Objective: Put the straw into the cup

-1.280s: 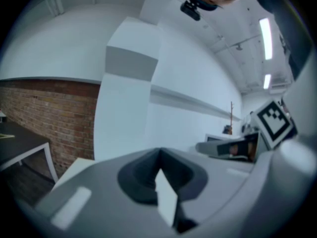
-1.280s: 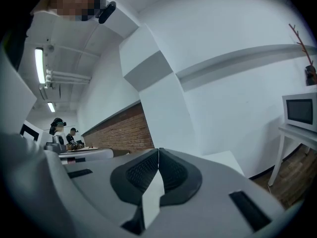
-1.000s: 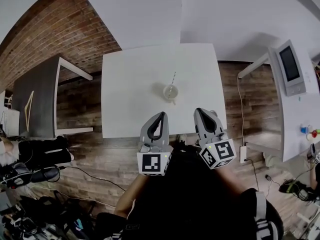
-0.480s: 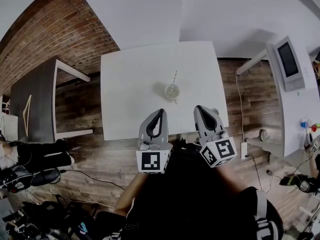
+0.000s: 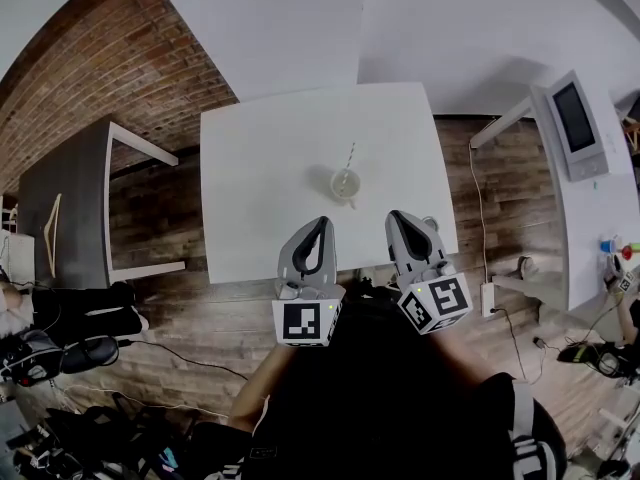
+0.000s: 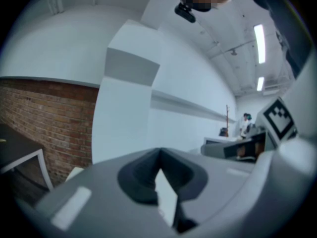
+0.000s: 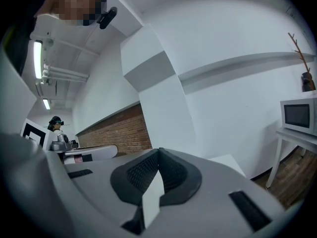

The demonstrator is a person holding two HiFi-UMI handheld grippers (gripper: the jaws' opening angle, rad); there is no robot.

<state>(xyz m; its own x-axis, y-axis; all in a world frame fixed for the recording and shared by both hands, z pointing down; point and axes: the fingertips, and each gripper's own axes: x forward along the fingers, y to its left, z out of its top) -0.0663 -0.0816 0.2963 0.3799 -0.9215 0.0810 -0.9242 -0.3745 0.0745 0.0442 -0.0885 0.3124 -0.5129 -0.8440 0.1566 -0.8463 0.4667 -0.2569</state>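
A pale cup (image 5: pixel 345 184) stands on the white table (image 5: pixel 260 168), right of its middle. A thin straw (image 5: pixel 350 156) rises out of the cup and leans toward the far side. My left gripper (image 5: pixel 322 224) and right gripper (image 5: pixel 396 216) are held side by side close to my body, at the table's near edge and short of the cup. Both are shut with nothing between the jaws. In the left gripper view the left gripper (image 6: pixel 159 150) points up at a wall and ceiling. The right gripper (image 7: pixel 159 150) looks the same way, so neither view shows the cup.
A dark table (image 5: pixel 70 198) stands to the left by the brick wall. To the right, a white desk (image 5: pixel 590 228) carries a microwave (image 5: pixel 575 118). Cables and a power strip (image 5: pixel 487 308) lie on the wooden floor.
Both grippers keep the same pose near my body. The head view has shifted very slightly; the cup and straw have not moved.
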